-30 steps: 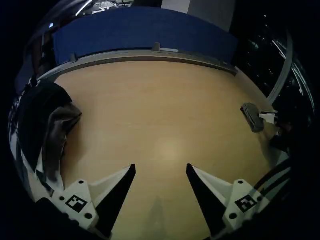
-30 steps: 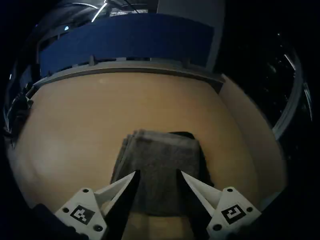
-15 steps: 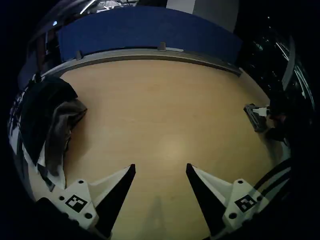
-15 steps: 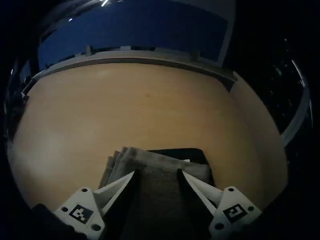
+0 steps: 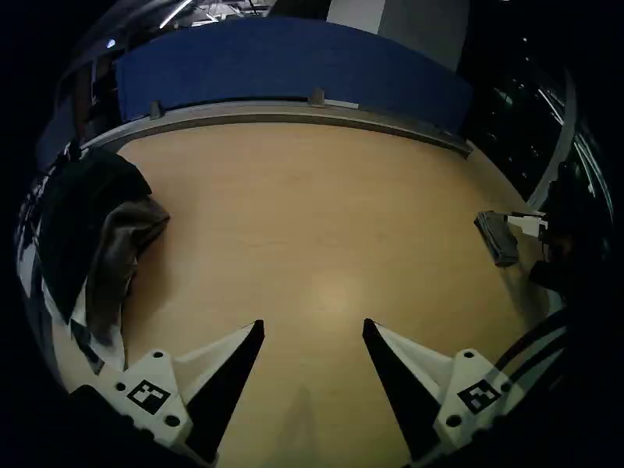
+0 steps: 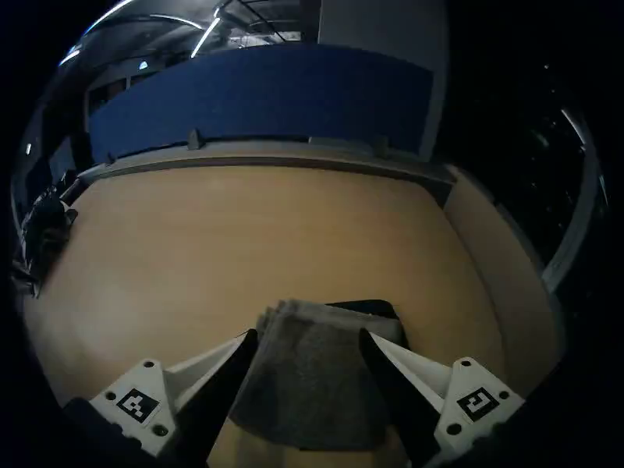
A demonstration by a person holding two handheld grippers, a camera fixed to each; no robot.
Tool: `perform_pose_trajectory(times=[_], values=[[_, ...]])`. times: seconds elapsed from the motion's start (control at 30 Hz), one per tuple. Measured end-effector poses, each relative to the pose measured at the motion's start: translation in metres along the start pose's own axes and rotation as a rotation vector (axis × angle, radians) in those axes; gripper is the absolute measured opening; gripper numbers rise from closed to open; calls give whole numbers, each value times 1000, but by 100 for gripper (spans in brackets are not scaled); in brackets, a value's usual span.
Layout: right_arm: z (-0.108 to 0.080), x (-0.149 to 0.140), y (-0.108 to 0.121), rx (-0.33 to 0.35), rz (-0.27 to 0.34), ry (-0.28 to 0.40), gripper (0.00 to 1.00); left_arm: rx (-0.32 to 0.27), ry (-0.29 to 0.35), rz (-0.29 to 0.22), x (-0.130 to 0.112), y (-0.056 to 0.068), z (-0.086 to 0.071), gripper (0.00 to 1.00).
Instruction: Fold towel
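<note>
Towel (image 6: 312,382) | right fingers (image 6: 222,382) apart astride it | left fingers (image 5: 230,366) apart over table (image 5: 327,203)

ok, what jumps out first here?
The folded grey towel lies on the wooden table between the open fingers of the right hand-held gripper, low in the right gripper view. Next, a dark heap of cloth at the table's left edge in the left gripper view, where the left hand-held gripper hangs open over bare wood.
</note>
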State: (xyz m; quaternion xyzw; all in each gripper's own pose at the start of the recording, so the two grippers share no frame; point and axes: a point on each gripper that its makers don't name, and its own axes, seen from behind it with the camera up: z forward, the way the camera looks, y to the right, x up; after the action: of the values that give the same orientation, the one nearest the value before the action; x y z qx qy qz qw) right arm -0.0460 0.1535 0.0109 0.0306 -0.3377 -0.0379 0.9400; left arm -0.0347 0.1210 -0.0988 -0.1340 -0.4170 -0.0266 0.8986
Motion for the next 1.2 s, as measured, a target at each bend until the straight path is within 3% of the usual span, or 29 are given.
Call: perform_pose_trajectory(times=[0.37, 0.67, 0.97, 1.07, 1.2], values=[[-35, 20, -24, 12, 25, 84, 100, -6, 34, -1, 9, -2, -3, 94], [-61, 43, -73, 70, 30, 214, 100, 7, 109, -14, 21, -14, -3, 94], [-108, 85, -133, 81, -35, 452, 100, 27, 283, -36, 50, -28, -15, 94], [-119, 92, -149, 83, -41, 492, 100, 41, 358, -33, 65, -34, -23, 94], [-130, 98, -157, 65, -4, 530, 100, 66, 452, -30, 85, -42, -35, 94]])
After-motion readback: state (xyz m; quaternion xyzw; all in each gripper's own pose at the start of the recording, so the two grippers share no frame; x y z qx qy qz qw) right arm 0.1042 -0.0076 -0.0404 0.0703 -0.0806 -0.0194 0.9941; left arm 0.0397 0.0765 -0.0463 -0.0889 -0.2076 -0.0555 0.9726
